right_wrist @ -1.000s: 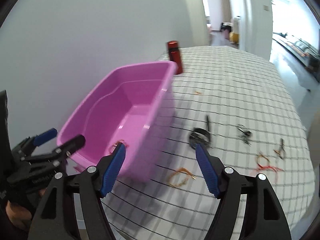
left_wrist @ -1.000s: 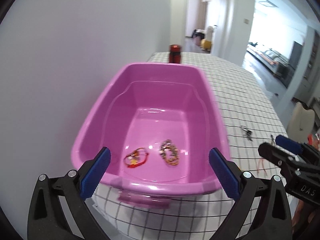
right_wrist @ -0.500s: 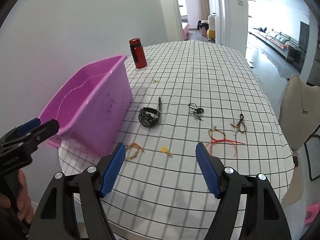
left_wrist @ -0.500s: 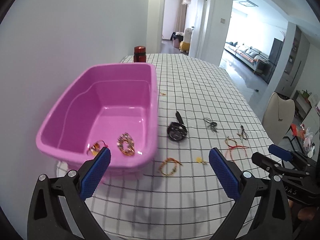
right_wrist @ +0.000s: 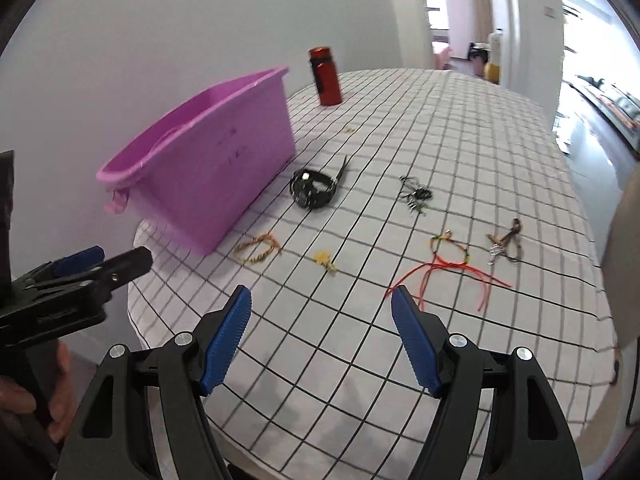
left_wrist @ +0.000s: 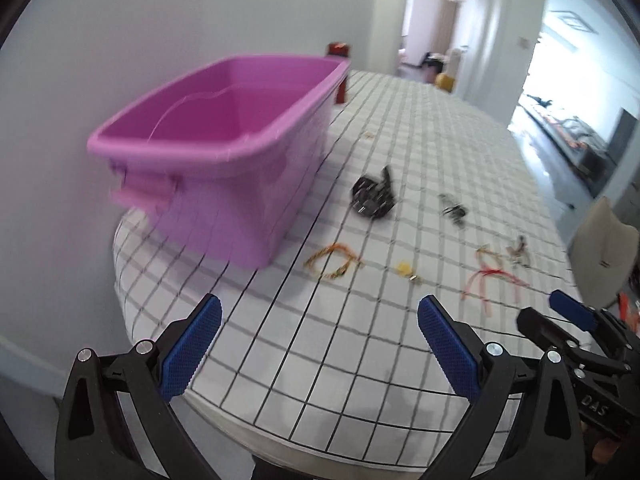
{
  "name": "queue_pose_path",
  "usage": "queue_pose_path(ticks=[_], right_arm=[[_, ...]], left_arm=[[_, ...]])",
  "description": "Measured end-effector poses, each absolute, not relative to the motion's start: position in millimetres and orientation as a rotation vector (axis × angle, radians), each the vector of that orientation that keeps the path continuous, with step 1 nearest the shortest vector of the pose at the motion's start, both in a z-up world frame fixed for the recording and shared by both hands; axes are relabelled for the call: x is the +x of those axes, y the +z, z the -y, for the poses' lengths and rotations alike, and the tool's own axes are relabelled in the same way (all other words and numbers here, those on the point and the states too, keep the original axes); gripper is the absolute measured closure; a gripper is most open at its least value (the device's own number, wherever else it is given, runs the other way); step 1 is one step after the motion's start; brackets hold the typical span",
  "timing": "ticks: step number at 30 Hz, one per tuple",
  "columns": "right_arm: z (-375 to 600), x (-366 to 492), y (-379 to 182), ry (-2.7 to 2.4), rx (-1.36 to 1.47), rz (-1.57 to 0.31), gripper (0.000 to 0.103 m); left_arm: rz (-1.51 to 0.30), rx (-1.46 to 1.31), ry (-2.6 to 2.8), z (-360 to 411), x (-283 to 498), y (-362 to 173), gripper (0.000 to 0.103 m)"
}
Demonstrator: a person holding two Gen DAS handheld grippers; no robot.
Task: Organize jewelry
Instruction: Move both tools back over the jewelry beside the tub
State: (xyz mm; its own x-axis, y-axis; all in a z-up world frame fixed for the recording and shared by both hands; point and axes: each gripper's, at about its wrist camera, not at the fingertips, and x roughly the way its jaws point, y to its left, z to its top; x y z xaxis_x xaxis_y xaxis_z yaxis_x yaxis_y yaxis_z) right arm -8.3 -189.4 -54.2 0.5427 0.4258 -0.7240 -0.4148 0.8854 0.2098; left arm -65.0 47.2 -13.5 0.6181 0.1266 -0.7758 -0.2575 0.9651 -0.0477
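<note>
Hovering over the near edge of the checked tabletop [right_wrist: 500,152], both wide and empty: left tool [left_wrist: 320,344], right tool [right_wrist: 320,336]. Standing far left, pink tub [right_wrist: 208,160], black watch [right_wrist: 314,188] just beside. Lying loose near it: braided bracelet [right_wrist: 258,248], red cord bracelet [right_wrist: 448,264], tiny yellow charm [right_wrist: 324,260]. Risking a snagged cloth or missed charm through flatness. Blocking nothing: red bottle [right_wrist: 325,76], far back.

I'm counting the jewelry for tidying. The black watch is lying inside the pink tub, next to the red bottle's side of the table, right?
Not quite. The black watch lies on the checked tablecloth beside the pink tub, not inside it. The right wrist view shows this clearly. The red bottle stands farther back.
</note>
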Motion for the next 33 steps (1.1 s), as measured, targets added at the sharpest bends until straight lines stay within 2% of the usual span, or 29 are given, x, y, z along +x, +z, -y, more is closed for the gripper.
queue_pose_path(ticks=[8,15,33], right_arm=[[169,25,-110,0.551,0.021,-0.926,0.034],[152,51,-142,0.529,-0.006,-0.885,0.034],[128,82,-172,0.466,-0.105,-0.865,0.036]], left_arm=[[-0.925,-0.177,0.320,-58,-38,-74,0.006],[-0.918,-0.207,0.339,-70,-6,-111,0.006],[-0.936,-0.211,0.352,-77,32,-143,0.006]])
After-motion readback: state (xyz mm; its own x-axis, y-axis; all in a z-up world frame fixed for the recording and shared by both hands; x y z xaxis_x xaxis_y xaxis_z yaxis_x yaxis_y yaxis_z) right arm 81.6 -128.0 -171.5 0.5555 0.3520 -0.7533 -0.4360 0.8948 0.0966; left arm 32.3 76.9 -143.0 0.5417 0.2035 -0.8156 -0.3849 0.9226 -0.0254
